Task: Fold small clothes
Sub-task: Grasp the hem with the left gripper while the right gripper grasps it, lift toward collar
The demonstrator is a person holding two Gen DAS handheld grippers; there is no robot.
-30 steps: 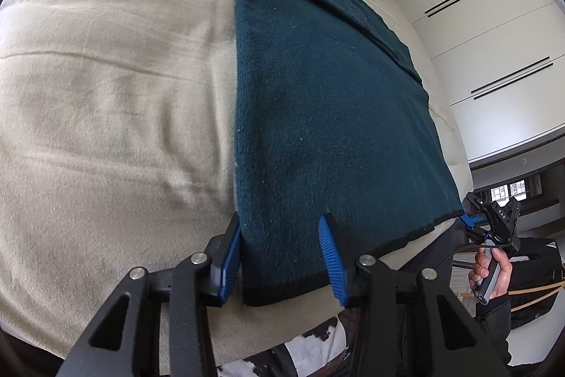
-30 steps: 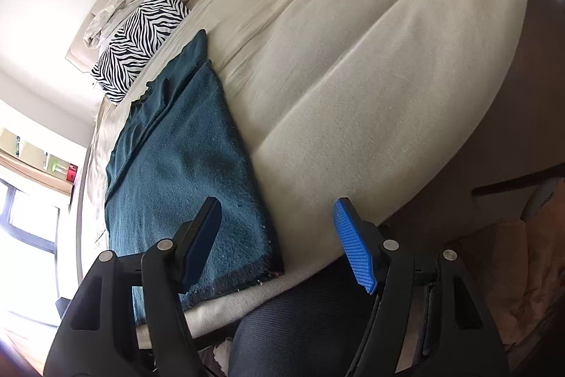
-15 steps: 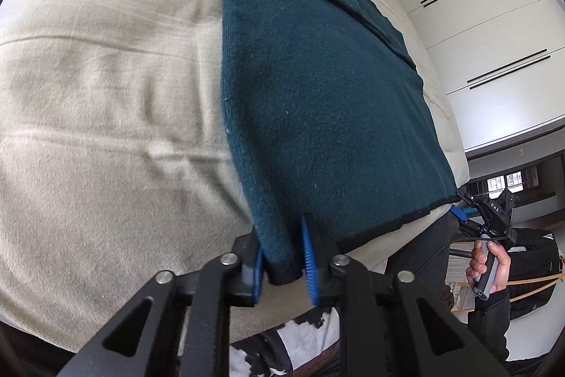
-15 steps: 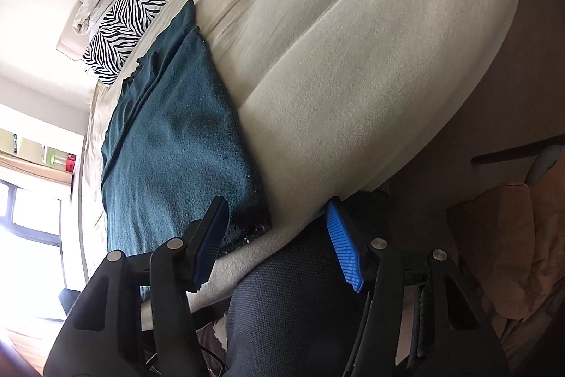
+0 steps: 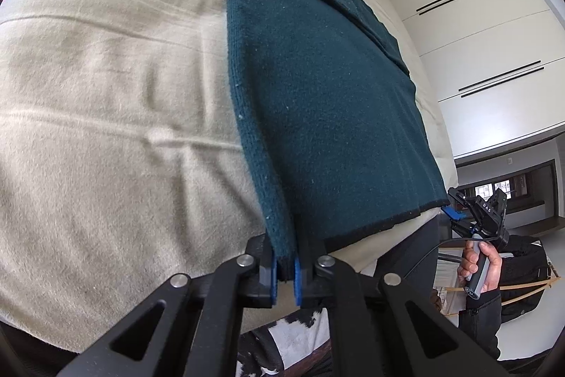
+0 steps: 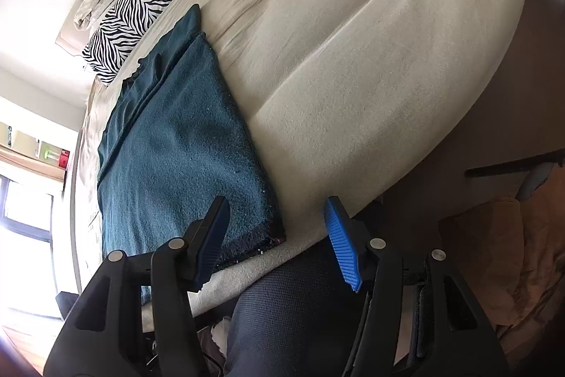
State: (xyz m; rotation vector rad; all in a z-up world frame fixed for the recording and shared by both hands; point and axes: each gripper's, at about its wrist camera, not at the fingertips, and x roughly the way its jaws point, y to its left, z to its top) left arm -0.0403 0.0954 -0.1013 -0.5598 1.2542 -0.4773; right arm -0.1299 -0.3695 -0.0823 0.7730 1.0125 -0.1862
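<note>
At the bed's [image 5: 106, 129] near edge my left gripper [image 5: 284, 274] has just clamped the teal garment's [image 5: 328, 94] corner, while my right gripper [image 6: 279, 242], jaws apart and empty, must pinch the other corner before I fold.

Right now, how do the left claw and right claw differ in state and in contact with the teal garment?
The left claw is shut on the near left corner of the teal garment, its hem pinched between the pads; the right claw stands open, pads apart and gripping nothing. The left claw's corner is lifted off the bed; the corner by the right claw lies flat. Both have blue pads and point down at the garment's near hem.
</note>
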